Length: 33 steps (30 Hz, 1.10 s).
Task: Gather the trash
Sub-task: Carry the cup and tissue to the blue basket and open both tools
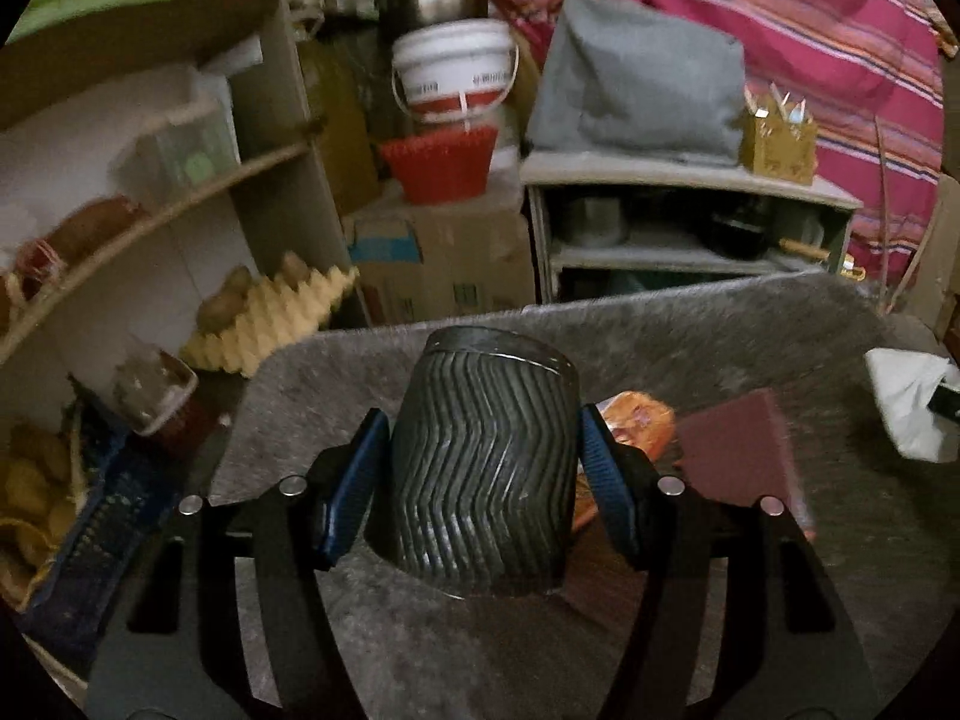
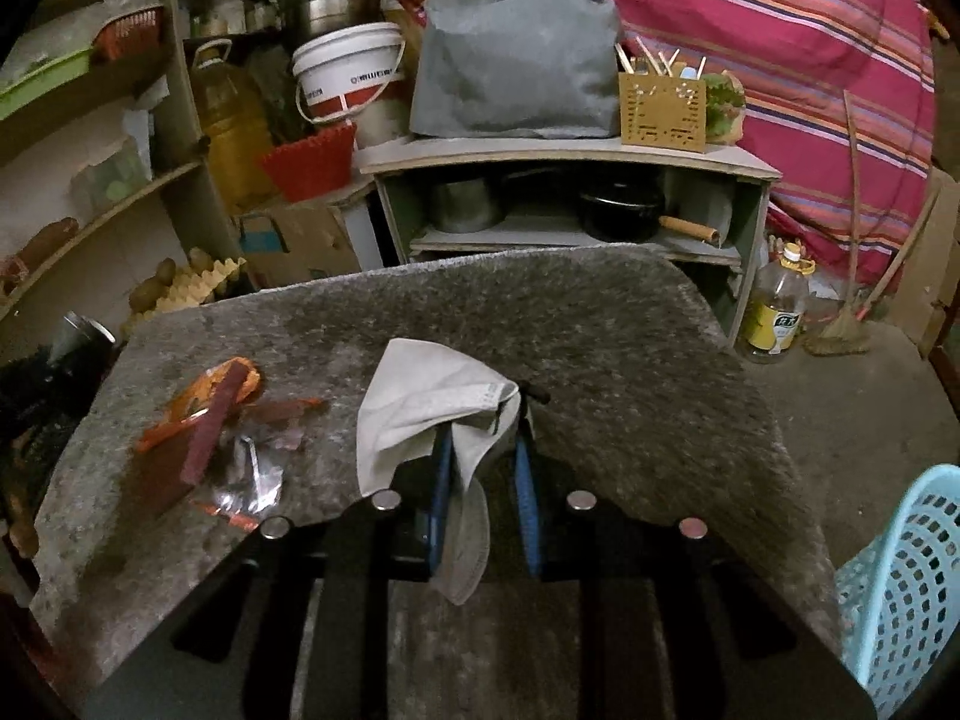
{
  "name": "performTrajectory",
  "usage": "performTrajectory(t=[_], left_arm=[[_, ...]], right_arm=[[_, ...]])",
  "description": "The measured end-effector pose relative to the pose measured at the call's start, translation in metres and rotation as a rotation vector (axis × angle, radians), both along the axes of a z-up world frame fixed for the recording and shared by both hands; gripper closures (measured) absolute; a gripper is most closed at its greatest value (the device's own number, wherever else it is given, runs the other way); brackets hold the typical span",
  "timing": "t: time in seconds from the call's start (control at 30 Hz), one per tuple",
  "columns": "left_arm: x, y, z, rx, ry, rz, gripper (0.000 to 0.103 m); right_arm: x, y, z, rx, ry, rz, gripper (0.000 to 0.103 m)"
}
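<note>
The left claw [image 1: 483, 474] grips a ribbed dark cup [image 1: 486, 456] above the tabletop [image 2: 600, 324]; the right claw [image 2: 483, 480] pinches a crumpled tissue [image 2: 420, 408], likely bound for the blue basket [image 2: 900, 588].

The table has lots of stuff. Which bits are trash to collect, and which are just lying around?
Trash job:
- black ribbed cup
- white tissue
- orange wrapper
- clear wrapper
- blue basket

Just lying around:
- white bucket
- oil bottle
- broom
</note>
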State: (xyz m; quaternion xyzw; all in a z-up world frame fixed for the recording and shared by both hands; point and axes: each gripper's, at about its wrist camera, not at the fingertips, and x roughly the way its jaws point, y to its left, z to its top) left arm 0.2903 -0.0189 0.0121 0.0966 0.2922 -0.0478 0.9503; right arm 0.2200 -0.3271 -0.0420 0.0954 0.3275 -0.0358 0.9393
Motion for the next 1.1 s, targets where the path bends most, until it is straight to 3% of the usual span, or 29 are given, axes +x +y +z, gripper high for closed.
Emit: performTrajectory(t=[0.3, 0.57, 0.87, 1.1], left_arm=[[-0.064, -0.046, 0.01, -0.067, -0.047, 0.004, 0.04], [-0.1, -0.114, 0.011, -0.125, -0.069, -0.047, 0.04], [-0.143, -0.218, 0.0, -0.135, -0.065, -0.191, 0.04], [-0.186, -0.306, -0.011, -0.111, -0.051, -0.346, 0.04]], right_arm=[[-0.048, -0.032, 0.02, -0.006, -0.036, -0.026, 0.083], [-0.103, -0.097, 0.032, -0.022, -0.054, -0.112, 0.083], [-0.183, -0.195, 0.022, -0.02, -0.032, -0.27, 0.083], [-0.222, -0.249, 0.006, 0.011, -0.005, -0.368, 0.083]])
